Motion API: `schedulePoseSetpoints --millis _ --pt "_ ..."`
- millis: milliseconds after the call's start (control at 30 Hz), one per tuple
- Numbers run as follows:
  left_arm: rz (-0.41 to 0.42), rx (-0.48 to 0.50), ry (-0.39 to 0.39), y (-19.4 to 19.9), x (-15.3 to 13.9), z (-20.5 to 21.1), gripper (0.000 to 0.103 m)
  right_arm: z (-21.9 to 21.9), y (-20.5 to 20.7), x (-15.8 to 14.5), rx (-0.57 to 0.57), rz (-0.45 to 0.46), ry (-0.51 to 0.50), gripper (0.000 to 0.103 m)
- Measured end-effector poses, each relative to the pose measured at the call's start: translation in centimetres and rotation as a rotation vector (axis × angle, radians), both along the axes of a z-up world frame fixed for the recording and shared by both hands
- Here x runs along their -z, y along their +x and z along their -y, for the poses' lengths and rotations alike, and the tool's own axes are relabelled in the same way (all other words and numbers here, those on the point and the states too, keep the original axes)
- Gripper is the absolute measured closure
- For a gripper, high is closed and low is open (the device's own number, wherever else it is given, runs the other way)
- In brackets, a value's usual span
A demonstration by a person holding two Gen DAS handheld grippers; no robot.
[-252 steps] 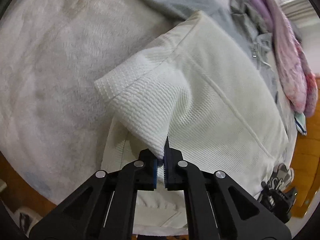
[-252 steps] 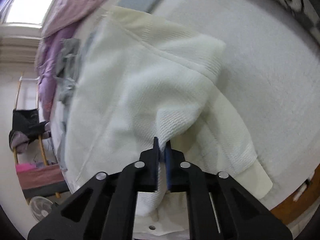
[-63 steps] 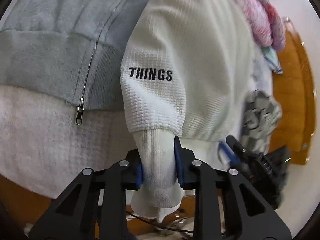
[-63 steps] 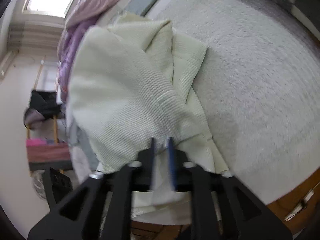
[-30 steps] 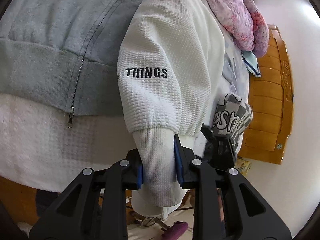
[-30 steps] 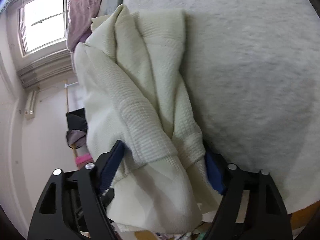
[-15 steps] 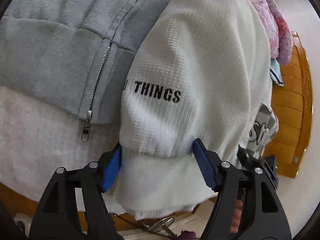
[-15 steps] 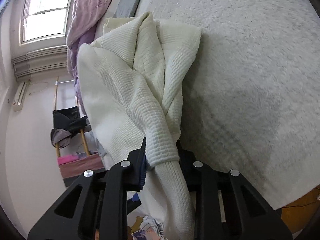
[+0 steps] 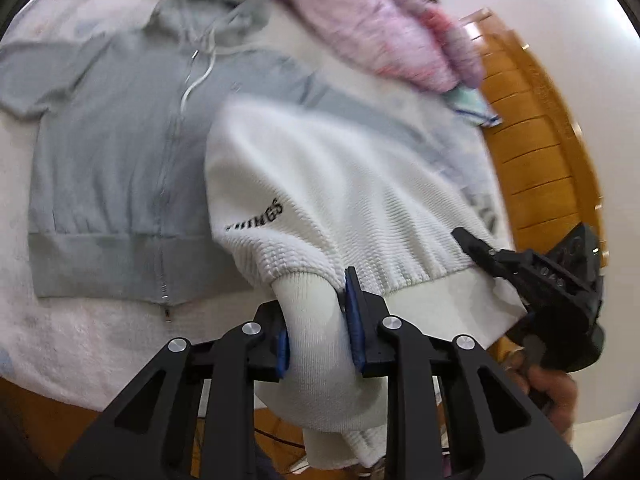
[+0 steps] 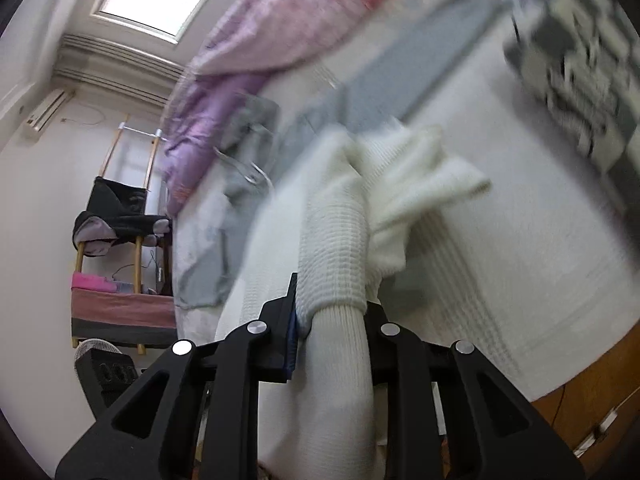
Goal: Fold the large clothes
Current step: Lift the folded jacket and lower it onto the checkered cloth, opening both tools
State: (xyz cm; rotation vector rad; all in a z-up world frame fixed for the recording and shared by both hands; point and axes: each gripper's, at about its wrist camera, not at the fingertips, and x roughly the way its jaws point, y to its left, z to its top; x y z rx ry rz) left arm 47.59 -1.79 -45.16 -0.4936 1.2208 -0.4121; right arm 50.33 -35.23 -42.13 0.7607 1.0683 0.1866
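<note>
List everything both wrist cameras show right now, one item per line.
white sweater: one, white waffle knit with black lettering, lifted over the bed, cuffs pinched
grey hoodie: one, grey, zipped, flat on the bed
blanket: one, white fleece, covering the bed
quilt: one, pink-purple, far side of the bed
headboard: one, orange wood
rack: one, wooden, dark clothes draped
left hand-held gripper: black, shut on cuff
right hand-held gripper: black, shut on cuff

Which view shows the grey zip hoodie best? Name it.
The left wrist view. The grey zip hoodie lies spread flat there, with hood, drawstrings, zipper and hem all visible. The right wrist view gives only blurred grey patches of it beyond the white sweater.
</note>
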Motion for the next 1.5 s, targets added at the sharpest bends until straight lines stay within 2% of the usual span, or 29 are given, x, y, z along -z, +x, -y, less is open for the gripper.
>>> schedulePoseSetpoints --millis 200,367,533,700,767,800,833,867,900,967,1000,1033,1067,1167,1267,1333,1367,1433,1500 --pt "0.084 0.064 -0.056 -0.7 -7.8 3.8 0.081 1.5 -2.4 -8.0 0.04 0.069 -0.059 0.084" --pt "0.147 0.135 -0.105 -2.3 -12.1 8.7 0.081 6.8 -5.8 -13.3 0.092 0.123 -0.098 0.084" --pt "0.228 0.158 -0.133 -1.9 -14.1 17.3 0.08 14.3 -5.3 -15.8 0.116 0.203 -0.1 0.084" --pt "0.321 0.068 -0.174 0.9 -15.0 26.2 0.081 22.2 -0.8 -17.9 0.082 0.344 -0.092 0.084" --pt "0.405 0.05 -0.16 0.9 -14.8 29.8 0.08 25.3 0.4 -18.3 0.035 0.413 -0.113 0.084" --pt "0.423 0.04 -0.169 0.7 -14.3 31.1 0.08 26.6 0.6 -18.1 0.014 0.434 -0.13 0.084" --pt "0.418 0.024 -0.209 0.7 -12.8 32.9 0.08 28.3 0.7 -17.1 0.002 0.437 -0.167 0.084" --pt "0.411 0.024 -0.21 0.8 -11.9 34.0 0.081 30.1 0.8 -15.6 0.004 0.403 -0.17 0.084" --pt "0.395 0.034 -0.176 1.0 -9.7 36.0 0.08 31.9 1.0 -13.5 0.011 0.35 -0.146 0.084" --pt "0.329 0.068 -0.139 1.3 -5.4 39.2 0.08 35.7 1.0 -7.3 0.046 0.204 -0.146 0.084" --pt "0.28 0.099 -0.101 1.1 -2.3 41.1 0.08 36.9 0.7 -4.4 0.054 0.135 -0.154 0.084" --pt "0.243 0.127 -0.078 0.7 -0.1 42.4 0.08 38.6 0.1 0.0 0.069 0.03 -0.168 0.084" --pt "0.202 0.162 -0.045 0.3 2.5 43.8 0.08 39.7 -0.4 3.0 0.081 -0.035 -0.156 0.084" --pt "0.063 0.232 0.054 -2.1 9.3 46.3 0.079 41.9 -2.3 9.2 0.129 -0.141 -0.099 0.083" --pt "0.007 0.212 0.067 -3.1 12.1 46.1 0.074 42.3 -3.7 11.7 0.125 -0.172 -0.089 0.082" --pt "0.009 0.194 0.084 -2.7 12.3 46.1 0.068 42.6 -4.3 11.9 0.136 -0.167 -0.072 0.078" --pt "0.011 0.192 0.087 -2.4 12.3 46.2 0.066 42.6 -4.4 11.8 0.14 -0.169 -0.083 0.073" --pt "0.003 0.197 0.101 -1.9 11.9 46.3 0.053 42.6 -4.5 10.9 0.13 -0.187 -0.121 0.067" --pt "0.026 0.172 0.14 -1.6 10.9 45.7 0.035 41.7 -4.6 8.8 0.097 -0.193 -0.222 0.066"
